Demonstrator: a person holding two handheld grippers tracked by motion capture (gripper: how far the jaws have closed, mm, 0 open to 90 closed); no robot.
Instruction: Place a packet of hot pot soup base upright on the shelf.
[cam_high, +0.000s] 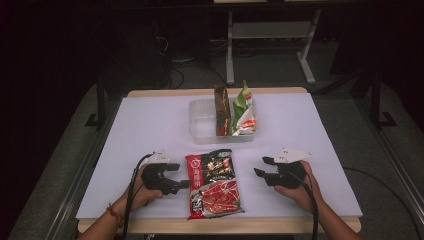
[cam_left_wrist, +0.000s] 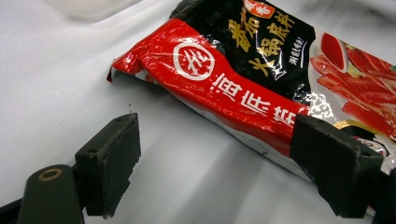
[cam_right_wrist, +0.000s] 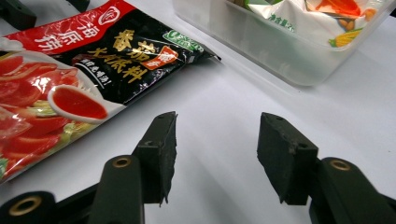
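Note:
A red and black sauce packet (cam_high: 215, 182) lies flat on the white table near the front edge. My left gripper (cam_high: 181, 176) sits just left of it, open. In the left gripper view (cam_left_wrist: 219, 158) the packet's red edge (cam_left_wrist: 243, 79) reaches toward the right-hand jaw while the other jaw stands over bare table; the pads do not press on it. My right gripper (cam_high: 260, 166) is open to the right of the packet, a short gap away. In the right gripper view (cam_right_wrist: 217, 144) its jaws frame bare table, with the packet (cam_right_wrist: 70, 74) off to the left.
A clear plastic container (cam_high: 200, 120) stands behind the packet at mid table. A brown packet (cam_high: 222, 110) and a green and white one (cam_high: 243, 112) stand upright in its right half. Its wall (cam_right_wrist: 289, 60) lies ahead of the right gripper. The table's front edge (cam_high: 220, 224) is close.

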